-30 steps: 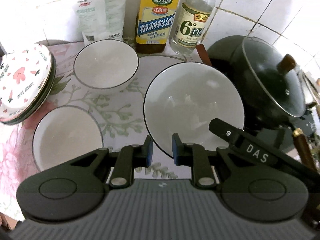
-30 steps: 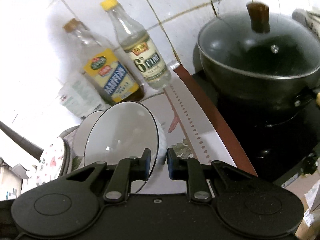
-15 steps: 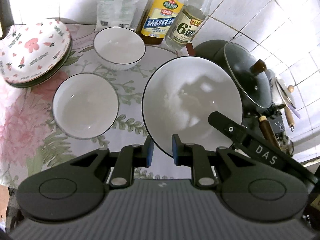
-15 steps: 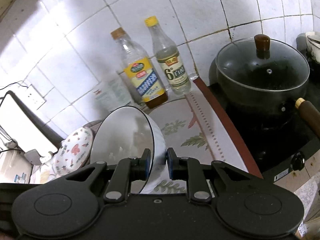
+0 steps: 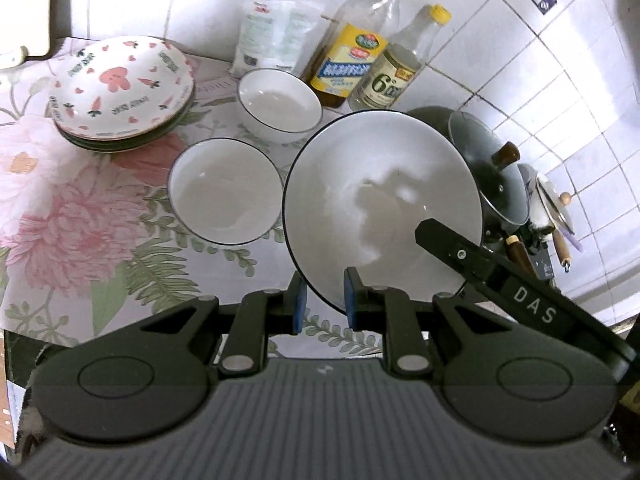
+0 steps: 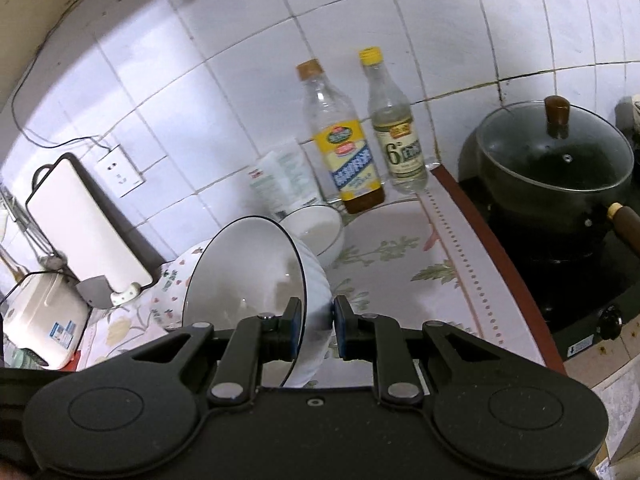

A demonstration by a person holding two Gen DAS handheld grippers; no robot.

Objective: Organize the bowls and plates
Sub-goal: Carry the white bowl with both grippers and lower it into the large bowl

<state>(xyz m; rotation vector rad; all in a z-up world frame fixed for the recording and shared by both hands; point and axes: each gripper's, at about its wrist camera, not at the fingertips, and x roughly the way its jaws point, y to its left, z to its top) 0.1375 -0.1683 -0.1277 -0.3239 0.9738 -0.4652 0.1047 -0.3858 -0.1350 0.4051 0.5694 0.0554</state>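
Observation:
A large white bowl (image 5: 384, 200) with a dark rim hangs tilted above the flowered tablecloth (image 5: 60, 208). My left gripper (image 5: 323, 304) is shut on its near rim. A finger (image 5: 448, 240) of my right gripper reaches over the bowl's right rim. In the right wrist view the same bowl (image 6: 248, 272) stands almost on edge, with my right gripper (image 6: 316, 326) shut on its wall. Two smaller white bowls (image 5: 222, 192) (image 5: 279, 104) sit on the cloth to the left. A stack of patterned plates (image 5: 120, 88) lies at the far left.
Two bottles (image 5: 352, 64) (image 5: 394, 76) and a packet (image 5: 276, 32) stand against the tiled wall. A dark pot with a glass lid (image 6: 556, 168) sits on the stove at right. A white board (image 6: 84, 224) and a white appliance (image 6: 40, 320) stand at the left.
Both grippers have drawn back and risen with the large bowl still held. The small bowls, plates and bottles now look farther away, and more of the cloth shows.

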